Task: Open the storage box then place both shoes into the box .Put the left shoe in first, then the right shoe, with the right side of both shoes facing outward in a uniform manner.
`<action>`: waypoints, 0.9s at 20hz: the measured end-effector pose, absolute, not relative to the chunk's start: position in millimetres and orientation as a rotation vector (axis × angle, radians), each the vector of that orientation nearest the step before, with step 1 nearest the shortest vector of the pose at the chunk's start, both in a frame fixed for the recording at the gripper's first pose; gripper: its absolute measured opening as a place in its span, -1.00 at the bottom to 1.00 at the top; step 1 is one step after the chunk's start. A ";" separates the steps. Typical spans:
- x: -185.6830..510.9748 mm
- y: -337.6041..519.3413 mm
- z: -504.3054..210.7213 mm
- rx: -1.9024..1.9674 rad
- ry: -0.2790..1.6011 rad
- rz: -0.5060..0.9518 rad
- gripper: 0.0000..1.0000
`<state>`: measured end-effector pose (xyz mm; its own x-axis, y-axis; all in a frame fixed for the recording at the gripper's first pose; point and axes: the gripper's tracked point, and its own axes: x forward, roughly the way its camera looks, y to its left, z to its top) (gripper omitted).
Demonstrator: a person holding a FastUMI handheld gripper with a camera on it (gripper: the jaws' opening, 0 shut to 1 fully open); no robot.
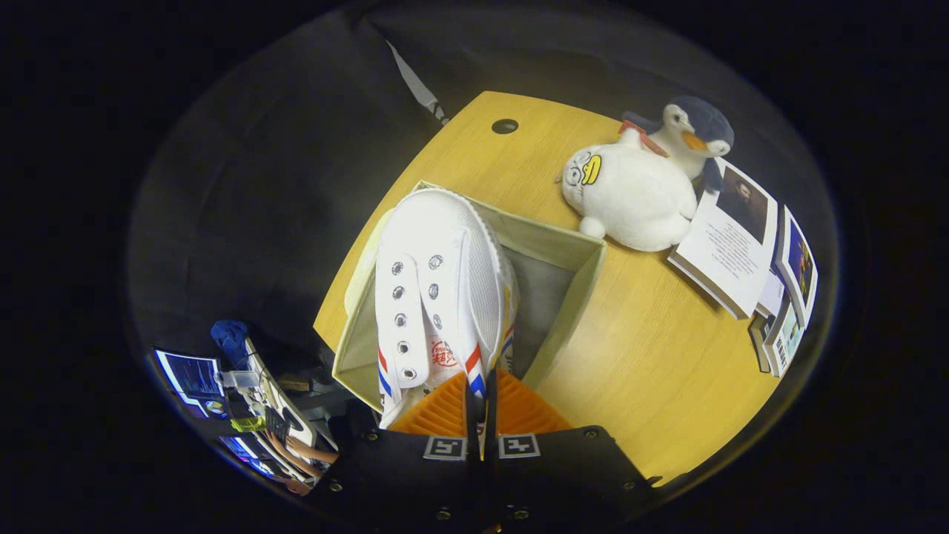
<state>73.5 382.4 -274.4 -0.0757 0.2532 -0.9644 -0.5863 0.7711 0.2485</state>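
Gripping a white shoe (437, 289) by its heel edge, jaws clenched, over the open storage box (571, 289); worktop (652, 356) beyond carries plush penguin (645, 185), books (749, 252).

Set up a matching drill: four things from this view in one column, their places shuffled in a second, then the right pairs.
1. white shoe
2. storage box
3. penguin plush
4. booklet

A. open on the wooden table, under the shoe
B. clamped at its heel end by the gripper
C. beside the white plush, cover up
D. behind the white plush

Pairs: 1-B, 2-A, 3-D, 4-C
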 end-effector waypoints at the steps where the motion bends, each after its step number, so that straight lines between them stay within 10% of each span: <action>1: 72.2 385.5 -276.4 -0.295 1.497 0.710 -0.97; 7: 66.4 406.0 -283.3 -0.307 1.501 0.731 -0.97; 9: 64.2 416.5 -274.2 -0.247 1.501 0.750 -0.58; 13: 88.9 401.9 -260.1 -0.266 1.398 0.735 1.00; 18: 98.4 365.0 -217.8 -0.203 1.282 0.707 1.00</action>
